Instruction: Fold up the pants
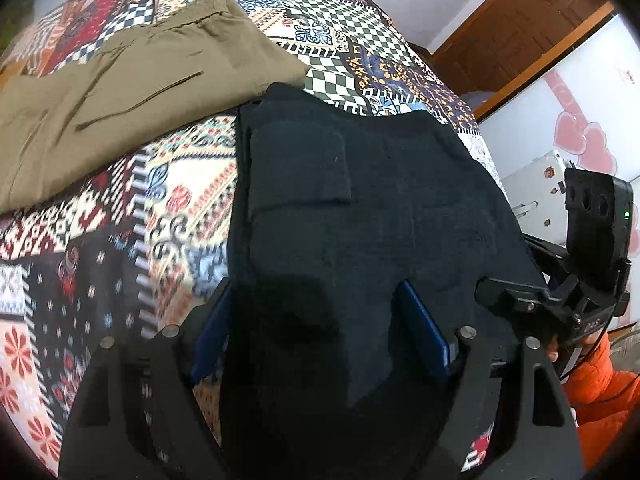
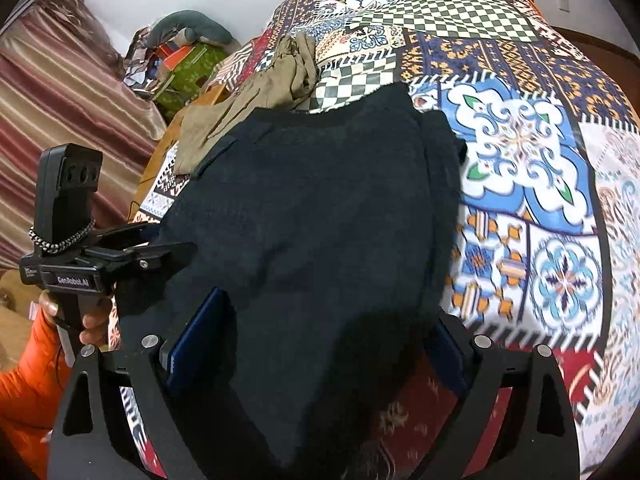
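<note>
Pants: two; dark pants (image 1: 360, 208) folded near the bed's edge, khaki pants (image 1: 132, 80) beyond, their edges touching.
Grippers: two; left gripper (image 1: 316, 320) and right gripper (image 2: 316, 344), jaws spread over dark cloth, nothing pinched.
Room: patterned bedspread (image 2: 520, 152) bare to the right of the dark pants.
</note>
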`<state>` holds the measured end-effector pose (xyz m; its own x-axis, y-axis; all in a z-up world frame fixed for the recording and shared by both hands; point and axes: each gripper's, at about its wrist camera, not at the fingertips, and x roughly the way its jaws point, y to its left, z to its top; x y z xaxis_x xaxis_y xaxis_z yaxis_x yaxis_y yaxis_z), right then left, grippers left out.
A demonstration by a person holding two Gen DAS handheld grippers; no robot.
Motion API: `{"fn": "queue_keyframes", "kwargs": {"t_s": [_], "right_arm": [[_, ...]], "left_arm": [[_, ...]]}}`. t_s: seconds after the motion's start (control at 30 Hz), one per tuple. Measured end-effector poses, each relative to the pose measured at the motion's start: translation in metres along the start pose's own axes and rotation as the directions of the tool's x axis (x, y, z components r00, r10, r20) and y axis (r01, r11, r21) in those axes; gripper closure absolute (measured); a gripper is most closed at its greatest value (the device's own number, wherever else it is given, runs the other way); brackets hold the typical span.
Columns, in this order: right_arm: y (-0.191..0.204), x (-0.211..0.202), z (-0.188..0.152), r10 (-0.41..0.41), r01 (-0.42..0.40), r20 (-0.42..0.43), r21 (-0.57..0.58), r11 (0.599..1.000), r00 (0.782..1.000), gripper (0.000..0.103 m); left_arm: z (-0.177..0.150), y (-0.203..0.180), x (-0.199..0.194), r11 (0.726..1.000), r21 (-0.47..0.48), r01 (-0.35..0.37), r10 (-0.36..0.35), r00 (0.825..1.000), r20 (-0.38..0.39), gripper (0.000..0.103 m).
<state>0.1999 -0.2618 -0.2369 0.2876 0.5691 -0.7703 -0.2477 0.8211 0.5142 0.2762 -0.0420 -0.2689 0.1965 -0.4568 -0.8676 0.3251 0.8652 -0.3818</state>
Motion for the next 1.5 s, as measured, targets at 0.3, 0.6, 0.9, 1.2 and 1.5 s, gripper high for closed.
{"fn": "queue_keyframes", "kwargs": {"t_s": [0.3, 0.6, 0.9, 1.2, 1.5], "right_arm": [[-0.009, -0.004, 0.010, 0.028, -0.028, 0.022, 0.028, 0.999, 0.999, 0.030], [0.005, -0.019, 0.015, -0.011, 0.014, 0.084, -0.030, 0.999, 0.996, 0.058], [0.019, -0.043, 0.024, -0.028, 0.042, 0.161, -0.081, 0.996, 0.987, 0.065], [0.049, -0.062, 0.049, -0.007, 0.049, 0.251, -0.162, 0.986, 0.968, 0.065], [0.089, -0.047, 0.095, 0.050, 0.034, 0.290, -0.277, 0.960, 0.956, 0.065]], "left_arm": [[0.011, -0.013, -0.003, 0.999, 0.043, -0.033, 0.032, 0.999, 0.030, 0.041], [0.012, -0.024, -0.022, 0.994, 0.081, -0.076, 0.066, 0.991, 0.118, 0.069], [0.012, -0.040, -0.049, 0.993, 0.098, -0.066, 0.044, 0.975, 0.216, 0.075], [0.021, -0.042, -0.102, 0.989, 0.097, -0.109, 0.067, 0.930, 0.361, 0.075], [0.039, -0.004, -0.147, 0.985, 0.033, -0.170, 0.136, 0.877, 0.460, 0.075]]}}
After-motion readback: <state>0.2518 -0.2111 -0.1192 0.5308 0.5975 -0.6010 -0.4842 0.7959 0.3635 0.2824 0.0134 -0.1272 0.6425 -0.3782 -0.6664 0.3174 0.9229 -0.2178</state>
